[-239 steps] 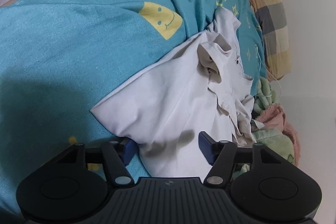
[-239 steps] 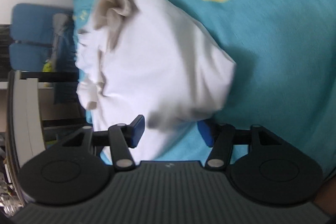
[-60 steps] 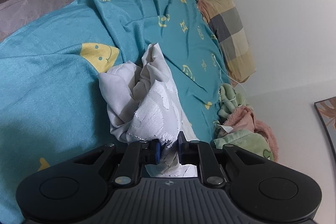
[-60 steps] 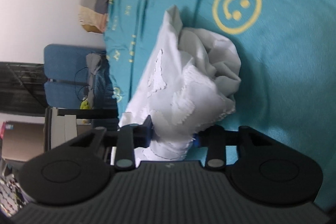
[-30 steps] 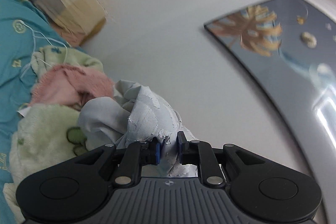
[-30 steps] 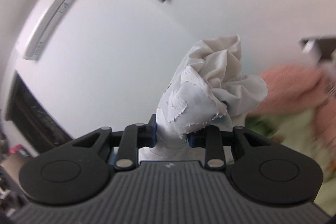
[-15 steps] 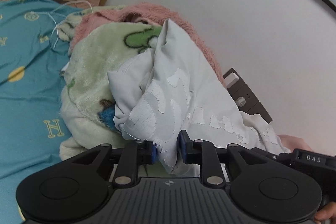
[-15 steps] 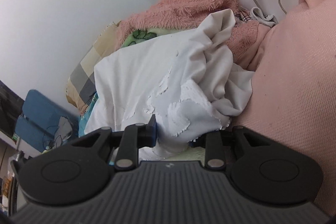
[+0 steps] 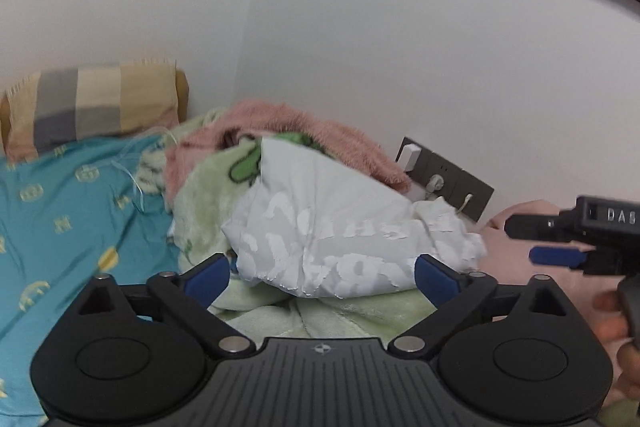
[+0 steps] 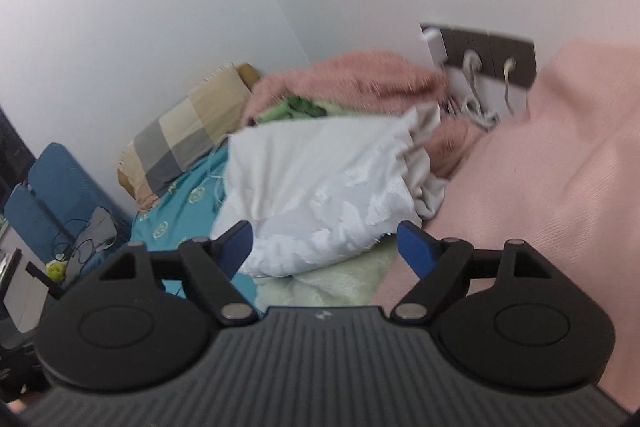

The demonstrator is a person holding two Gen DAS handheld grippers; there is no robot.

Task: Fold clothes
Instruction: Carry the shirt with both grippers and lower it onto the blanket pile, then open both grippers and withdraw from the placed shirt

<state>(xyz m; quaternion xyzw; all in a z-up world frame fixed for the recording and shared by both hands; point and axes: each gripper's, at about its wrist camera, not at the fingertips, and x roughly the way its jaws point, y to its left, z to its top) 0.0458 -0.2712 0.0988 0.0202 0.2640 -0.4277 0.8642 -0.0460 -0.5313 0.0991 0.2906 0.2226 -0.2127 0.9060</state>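
Note:
A folded white garment (image 9: 336, 235) with a cracked white print lies on top of a green and pink fleece pile (image 9: 224, 175) at the head of the bed. My left gripper (image 9: 322, 277) is open and empty just in front of it. My right gripper (image 10: 326, 247) is open and empty too, with the white garment (image 10: 320, 187) just beyond its blue pads. The right gripper also shows at the right edge of the left wrist view (image 9: 560, 247).
A checked pillow (image 9: 88, 103) leans on the wall at the left. The teal bedsheet (image 9: 60, 227) spreads at the left. A pink pillow (image 10: 552, 187) lies at the right. A wall socket panel (image 9: 444, 179) with plugs sits behind the pile. A blue chair (image 10: 52, 199) stands beyond the bed.
Both grippers have opened and let go of the white garment, which now rests on the fleece pile. Both have drawn back a little from it.

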